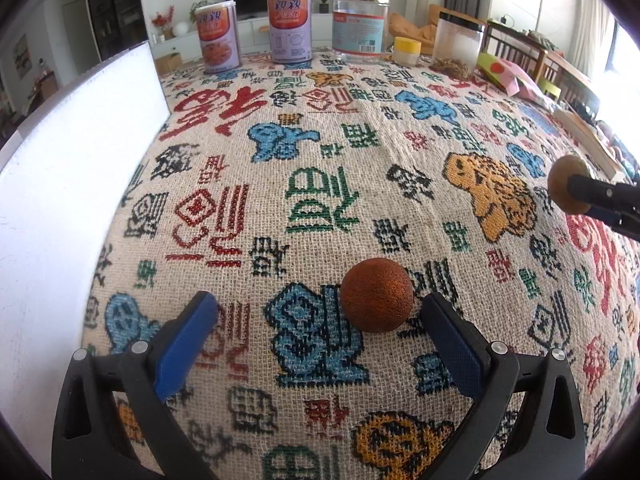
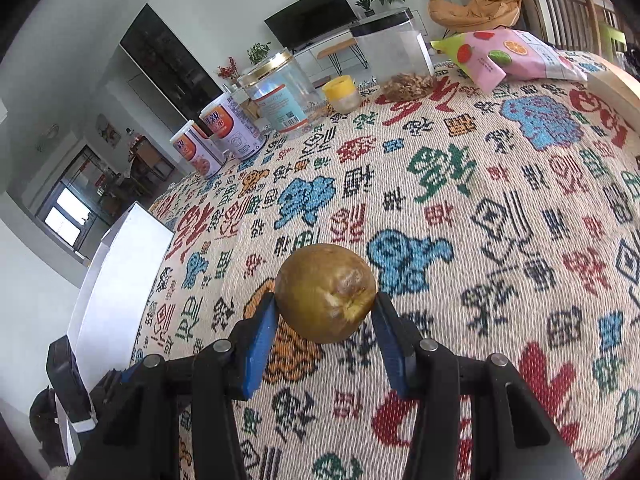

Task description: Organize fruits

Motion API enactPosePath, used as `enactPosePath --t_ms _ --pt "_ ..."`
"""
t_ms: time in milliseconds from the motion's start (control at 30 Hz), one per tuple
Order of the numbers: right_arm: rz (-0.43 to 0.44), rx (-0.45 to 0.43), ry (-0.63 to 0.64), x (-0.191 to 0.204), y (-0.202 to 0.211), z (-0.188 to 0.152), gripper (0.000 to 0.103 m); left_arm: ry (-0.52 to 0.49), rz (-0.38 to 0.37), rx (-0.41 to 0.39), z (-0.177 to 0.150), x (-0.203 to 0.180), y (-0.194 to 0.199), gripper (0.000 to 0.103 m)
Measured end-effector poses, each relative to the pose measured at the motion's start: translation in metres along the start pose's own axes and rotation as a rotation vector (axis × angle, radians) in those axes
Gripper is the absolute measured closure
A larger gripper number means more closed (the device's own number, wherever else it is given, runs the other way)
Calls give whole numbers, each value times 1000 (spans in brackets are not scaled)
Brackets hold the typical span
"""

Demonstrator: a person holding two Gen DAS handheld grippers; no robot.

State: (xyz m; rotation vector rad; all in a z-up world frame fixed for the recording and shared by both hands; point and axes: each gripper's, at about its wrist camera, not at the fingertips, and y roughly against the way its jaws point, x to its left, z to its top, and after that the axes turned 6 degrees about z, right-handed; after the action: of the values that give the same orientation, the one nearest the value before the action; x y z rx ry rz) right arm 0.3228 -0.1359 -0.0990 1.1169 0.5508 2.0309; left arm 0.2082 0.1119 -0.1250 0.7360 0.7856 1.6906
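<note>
A round, rough-skinned orange-brown fruit [image 1: 376, 295] lay on the woven, character-patterned tablecloth [image 1: 320, 140] toward the table's near edge, between the blue pads of the left gripper [image 1: 320, 320] and closer to the right-hand pad, though whether it touched that pad could not be told. That gripper's jaws stood wide apart, tilted down at the cloth, with nothing clamped. A second fruit, round, olive-brown and blemished [image 2: 326, 292], was clamped between the blue pads of the right gripper [image 2: 325, 312], both pads pressed to its sides, and it was held clear above the cloth; from the left wrist view it hung near the table's right side [image 1: 568, 184].

The middle of the table stretched bare of objects. Along the far edge stood two purple-and-orange labelled cans [image 1: 256, 30], a clear glass jar with a gold lid [image 1: 360, 26], a small yellow-lidded pot [image 1: 407, 51] and a clear black-lidded container [image 1: 458, 46]. A pink printed snack bag [image 2: 516, 56] lay at the far right corner. A white upright panel [image 1: 60, 208] closed off the table's left edge
</note>
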Motion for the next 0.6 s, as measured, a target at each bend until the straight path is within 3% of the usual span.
enactPosePath --t_ms 133,233,367,600 --pt "-14 10 -31 -5 30 -60 55 0 0 0 0 0 0 1" --pt "-7 -38 -61 -16 60 -89 55 0 0 0 0 0 0 1" --pt "1 -91 -114 -26 87 -113 55 0 -1 0 0 0 0 1" --pt "-49 -85 -105 -29 109 -129 54 2 -4 1 0 0 0 1"
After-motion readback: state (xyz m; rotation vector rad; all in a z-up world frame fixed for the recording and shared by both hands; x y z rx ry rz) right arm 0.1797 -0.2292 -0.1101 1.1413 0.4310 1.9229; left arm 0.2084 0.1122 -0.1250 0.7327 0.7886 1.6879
